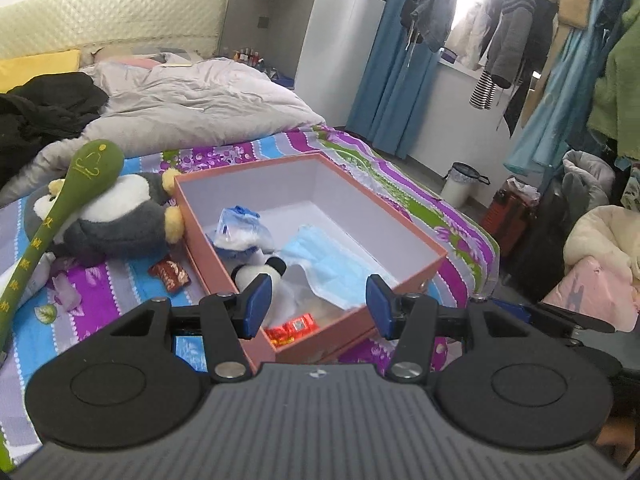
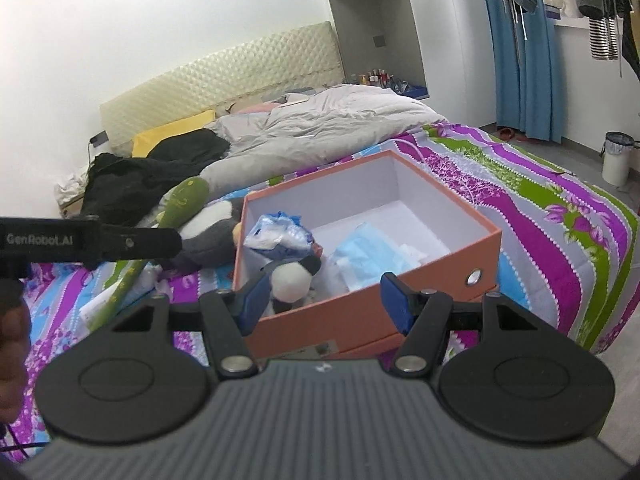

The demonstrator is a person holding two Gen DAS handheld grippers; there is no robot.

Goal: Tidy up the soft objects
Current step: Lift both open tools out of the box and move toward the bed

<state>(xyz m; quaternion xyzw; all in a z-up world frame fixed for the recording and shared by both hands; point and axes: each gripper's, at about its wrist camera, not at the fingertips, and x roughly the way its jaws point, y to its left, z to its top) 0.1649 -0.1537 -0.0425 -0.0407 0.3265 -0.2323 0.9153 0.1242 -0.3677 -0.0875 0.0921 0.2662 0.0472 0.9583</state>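
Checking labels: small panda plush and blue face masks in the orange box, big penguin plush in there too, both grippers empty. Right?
Not quite. The penguin plush lies on the bedspread outside the orange box, shown in the left wrist view. The panda plush and face masks are inside; both grippers are empty.

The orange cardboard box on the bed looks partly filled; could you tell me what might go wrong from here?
1. The grey-and-white penguin plush is bulky; the orange cardboard box may not close.
2. The long green plush mallet lying across it could slide off when the penguin is lifted.

An orange box (image 2: 372, 316) holding a panda toy (image 2: 290, 280) and face masks (image 2: 368, 256) sits on a floral bedspread (image 2: 552, 224) beside a plush penguin (image 2: 208, 232).
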